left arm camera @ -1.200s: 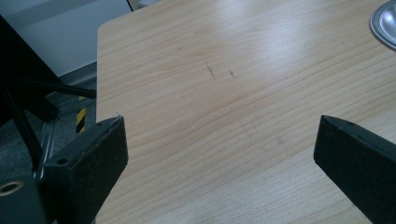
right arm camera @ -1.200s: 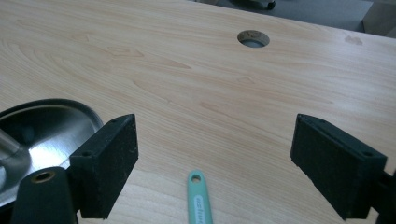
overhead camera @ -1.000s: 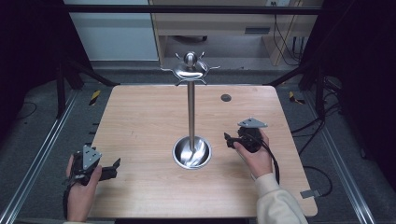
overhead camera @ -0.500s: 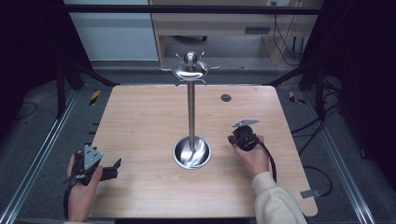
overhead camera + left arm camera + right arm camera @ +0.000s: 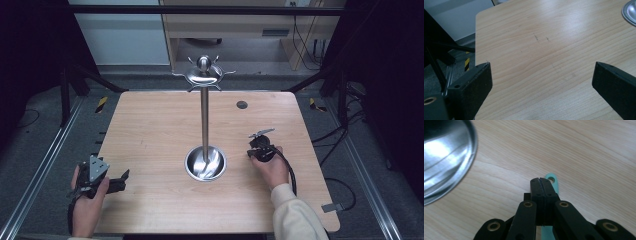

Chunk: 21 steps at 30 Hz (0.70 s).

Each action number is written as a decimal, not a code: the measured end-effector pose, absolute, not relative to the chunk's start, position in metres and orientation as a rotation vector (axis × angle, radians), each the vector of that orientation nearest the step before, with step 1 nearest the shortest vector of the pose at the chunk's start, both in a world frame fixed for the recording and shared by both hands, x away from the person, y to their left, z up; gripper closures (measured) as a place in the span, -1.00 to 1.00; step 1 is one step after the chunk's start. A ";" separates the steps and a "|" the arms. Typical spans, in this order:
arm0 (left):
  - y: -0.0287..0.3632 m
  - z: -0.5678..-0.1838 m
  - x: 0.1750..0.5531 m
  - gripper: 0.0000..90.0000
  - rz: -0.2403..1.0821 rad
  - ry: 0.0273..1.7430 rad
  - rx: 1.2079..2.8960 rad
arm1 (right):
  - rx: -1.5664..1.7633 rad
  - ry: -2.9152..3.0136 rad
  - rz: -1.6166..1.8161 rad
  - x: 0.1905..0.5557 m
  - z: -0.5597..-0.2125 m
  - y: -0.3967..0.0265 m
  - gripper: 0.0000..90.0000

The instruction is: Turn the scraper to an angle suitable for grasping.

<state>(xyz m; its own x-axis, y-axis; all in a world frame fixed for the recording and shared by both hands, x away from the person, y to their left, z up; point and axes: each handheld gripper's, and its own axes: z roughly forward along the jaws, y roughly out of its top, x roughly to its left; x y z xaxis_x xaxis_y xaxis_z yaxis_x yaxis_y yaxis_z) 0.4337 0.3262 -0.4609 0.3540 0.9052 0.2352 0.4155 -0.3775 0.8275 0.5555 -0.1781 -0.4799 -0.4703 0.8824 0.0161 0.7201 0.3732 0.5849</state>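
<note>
**Current state**

The metal hook stand [image 5: 204, 120] stands upright near the middle of the desk [image 5: 150, 130]. Its round dish base [image 5: 192, 169] rests flat on the wood, and its crown of hooks [image 5: 203, 76] sits at the top of the pole.

**Right gripper**

The right gripper [image 5: 541, 181] is low over the desk, just to the right of the dish base [image 5: 449, 157] but apart from it. Its fingers have just been closing and now stand together with no visible gap. A thin teal strip [image 5: 551, 180] runs between them.

- The end with the eyelet pokes out past the fingertips.
- The strip's other part shows below, between the finger links.
- The strip appears to lie flat on the desk, so the gripper comes in low and almost level to pinch it by its thin edges.
- The grip leaves the eyelet free, which suits hanging the strip on one of the hooks.

In the high view the right gripper [image 5: 251, 151] points toward the stand and the strip is too small to make out.

**Left gripper**

The left gripper [image 5: 122, 177] rests at the near left corner of the desk, well apart from the stand. Its fingers [image 5: 474, 80] stand wide, with bare wood between them. This looks like a parked position that keeps the work area free.

**Judgement**

The pick-up looks complete. The lift to the hooks is not yet done.
</note>
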 end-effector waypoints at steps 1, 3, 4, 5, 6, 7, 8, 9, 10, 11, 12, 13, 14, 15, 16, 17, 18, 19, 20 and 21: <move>0.326 -0.461 0.434 -0.94 0.934 1.147 1.946 | 1.434 2.320 0.767 0.556 -0.480 -0.181 1.00; 0.328 -0.460 0.434 -0.94 0.941 1.155 1.935 | 1.477 2.290 0.767 0.558 -0.480 -0.188 1.00; 0.329 -0.460 0.434 -0.94 0.940 1.158 1.933 | 1.501 2.267 0.772 0.559 -0.480 -0.193 1.00; 0.330 -0.460 0.434 -0.94 0.942 1.163 1.929 | 1.520 2.255 0.772 0.559 -0.480 -0.196 1.00; 0.330 -0.460 0.434 -0.94 0.942 1.163 1.929 | 1.520 2.255 0.772 0.559 -0.480 -0.196 1.00; 0.331 -0.460 0.433 -0.94 0.940 1.164 1.934 | 1.560 2.226 0.765 0.560 -0.480 -0.204 1.00; 0.331 -0.460 0.433 -0.94 0.937 1.164 1.935 | 1.571 2.217 0.762 0.560 -0.480 -0.206 1.00; 0.330 -0.461 0.434 -0.94 0.935 1.165 1.941 | 1.581 2.209 0.766 0.560 -0.479 -0.208 0.99; 0.330 -0.461 0.434 -0.94 0.938 1.162 1.948 | 1.590 2.200 0.774 0.559 -0.478 -0.210 0.98; 0.329 -0.461 0.433 -0.94 0.940 1.162 1.947 | 1.580 2.195 0.787 0.557 -0.476 -0.210 0.98; 0.328 -0.461 0.433 -0.94 0.943 1.162 1.948 | 1.573 2.185 0.800 0.555 -0.472 -0.210 0.97; 0.328 -0.461 0.432 -0.94 0.946 1.163 1.951 | 1.561 2.178 0.809 0.553 -0.468 -0.210 0.96; 0.328 -0.461 0.431 -0.94 0.947 1.165 1.951 | 1.547 2.173 0.808 0.551 -0.465 -0.209 0.96; 0.328 -0.462 0.430 -0.94 0.947 1.167 1.951 | 1.532 2.175 0.795 0.550 -0.462 -0.208 0.95; 0.328 -0.462 0.429 -0.94 0.945 1.167 1.951 | 1.528 2.180 0.775 0.550 -0.460 -0.207 0.93; 0.328 -0.462 0.429 -0.94 0.943 1.167 1.950 | 1.521 2.189 0.752 0.550 -0.458 -0.206 0.92; 0.328 -0.462 0.428 -0.94 0.945 1.164 1.955 | 1.521 2.194 0.728 0.550 -0.456 -0.205 0.91; 0.327 -0.462 0.428 -0.94 0.943 1.164 1.957 | 1.524 2.203 0.705 0.551 -0.455 -0.204 0.89; 0.326 -0.462 0.428 -0.94 0.938 1.161 1.961 | 1.529 2.214 0.689 0.553 -0.453 -0.204 0.84; 0.326 -0.463 0.429 -0.94 0.937 1.159 1.959 | 1.534 2.236 0.662 0.556 -0.452 -0.204 0.74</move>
